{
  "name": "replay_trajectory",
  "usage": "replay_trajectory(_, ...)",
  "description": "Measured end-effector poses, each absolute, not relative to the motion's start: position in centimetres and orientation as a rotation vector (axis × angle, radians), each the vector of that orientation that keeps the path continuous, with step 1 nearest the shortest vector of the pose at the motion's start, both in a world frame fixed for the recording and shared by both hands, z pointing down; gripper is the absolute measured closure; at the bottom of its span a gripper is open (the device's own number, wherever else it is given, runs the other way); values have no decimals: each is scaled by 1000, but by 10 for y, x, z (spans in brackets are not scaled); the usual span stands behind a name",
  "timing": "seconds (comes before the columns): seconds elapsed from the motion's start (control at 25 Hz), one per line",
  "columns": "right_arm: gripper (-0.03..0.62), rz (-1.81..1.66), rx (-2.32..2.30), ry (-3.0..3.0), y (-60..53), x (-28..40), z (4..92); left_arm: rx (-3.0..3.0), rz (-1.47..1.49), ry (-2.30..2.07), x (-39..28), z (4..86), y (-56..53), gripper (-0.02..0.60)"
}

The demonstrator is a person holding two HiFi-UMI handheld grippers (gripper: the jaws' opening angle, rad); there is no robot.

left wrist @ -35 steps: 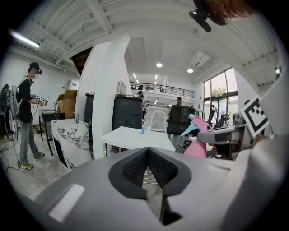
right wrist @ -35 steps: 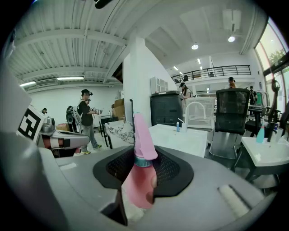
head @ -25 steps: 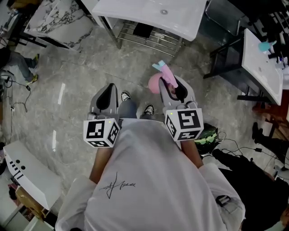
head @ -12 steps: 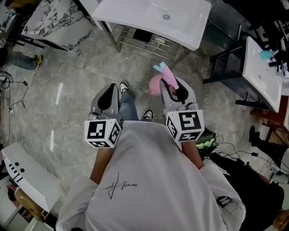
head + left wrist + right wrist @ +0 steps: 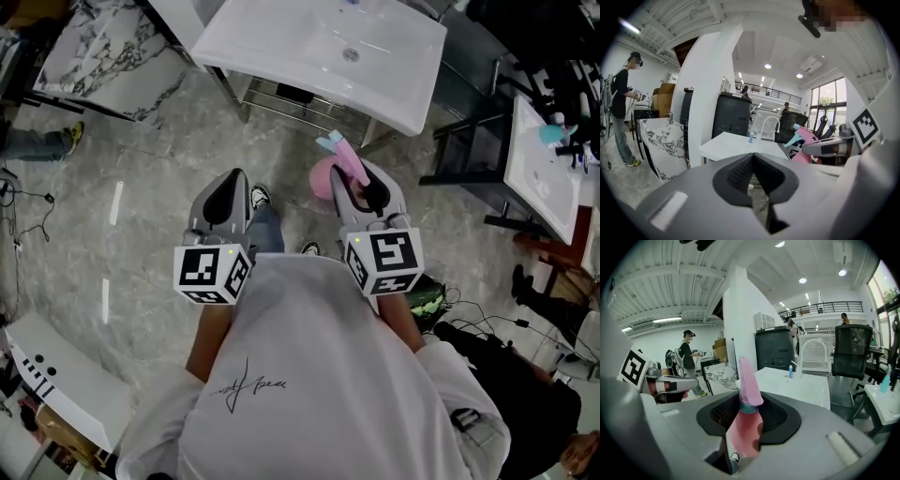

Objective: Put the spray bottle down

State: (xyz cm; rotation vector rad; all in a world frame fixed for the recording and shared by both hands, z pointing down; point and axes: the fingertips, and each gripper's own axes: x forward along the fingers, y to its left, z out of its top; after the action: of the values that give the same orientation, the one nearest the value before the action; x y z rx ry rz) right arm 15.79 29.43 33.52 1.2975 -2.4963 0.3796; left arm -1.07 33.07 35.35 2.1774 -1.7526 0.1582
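Right gripper (image 5: 362,187) is clamping the pink spray bottle (image 5: 327,173) | left gripper (image 5: 228,194) is carrying nothing, jaws together.

Forearms reaching forward side by side, left gripper (image 5: 232,184) pressing its jaws together (empty), right gripper (image 5: 362,180) clamping the spray bottle (image 5: 325,175)

White T-shirt (image 5: 309,375), blue jeans (image 5: 267,225), black-and-white sneakers (image 5: 261,198)
The shirt is short-sleeved, with a dark scrawled signature mark (image 5: 246,382) on it. The left gripper (image 5: 233,178) and right gripper (image 5: 364,183) have smooth grey shells and black ribbed pads (image 5: 740,174). The left cube (image 5: 212,273) and right cube (image 5: 382,259) are white with black square markers.
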Motion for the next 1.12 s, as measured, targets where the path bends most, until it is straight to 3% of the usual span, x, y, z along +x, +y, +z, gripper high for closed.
replay_trajectory(1.12, 468, 318, 1341, -2459, 178, -4, 316, 2302, 114, -1635, -159, 339, 212, 534)
